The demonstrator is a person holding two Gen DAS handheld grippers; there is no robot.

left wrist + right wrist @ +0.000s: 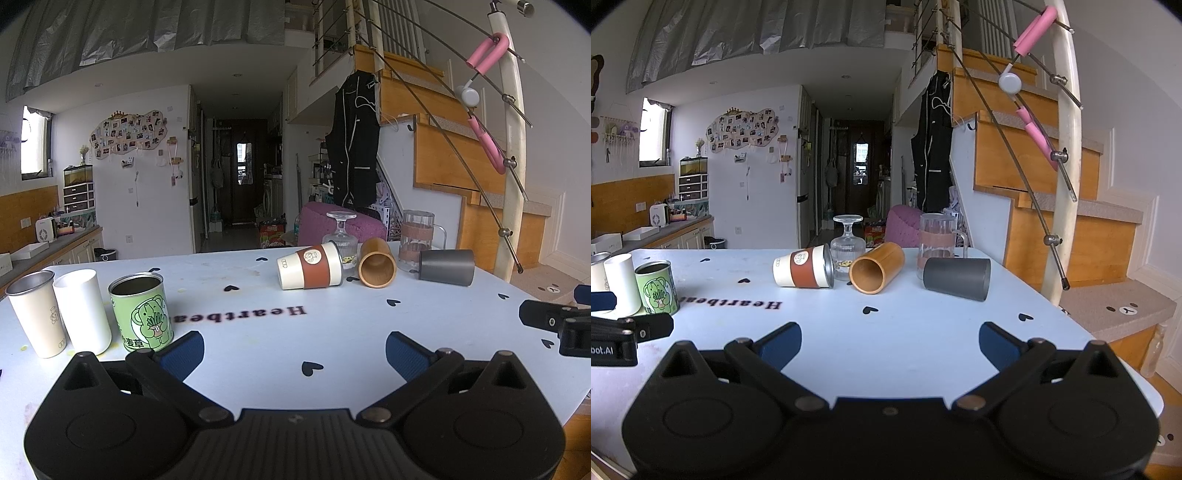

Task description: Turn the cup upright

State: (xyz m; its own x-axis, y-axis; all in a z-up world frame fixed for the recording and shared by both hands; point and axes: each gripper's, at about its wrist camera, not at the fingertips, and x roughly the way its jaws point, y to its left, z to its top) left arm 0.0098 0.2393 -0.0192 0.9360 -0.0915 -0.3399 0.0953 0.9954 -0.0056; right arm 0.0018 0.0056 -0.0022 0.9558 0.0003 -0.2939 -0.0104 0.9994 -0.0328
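Note:
Three cups lie on their sides at the far side of the pale blue table (258,332): a white cup with a brown sleeve (310,271) (803,271), a bamboo cup (376,267) (875,267) with its mouth facing me, and a dark grey cup (447,267) (956,278). A ribbed glass (341,236) (847,243) stands upside down behind them. My left gripper (295,350) and right gripper (890,343) are both open and empty, low over the near part of the table, well short of the cups.
Three upright cups stand at the left: a cream steel cup (35,314), a white cup (83,310) (624,284) and a green tin (142,312) (657,288). A glass mug (417,236) (938,240) stands at the back. A staircase and railing post (1067,147) are at the right.

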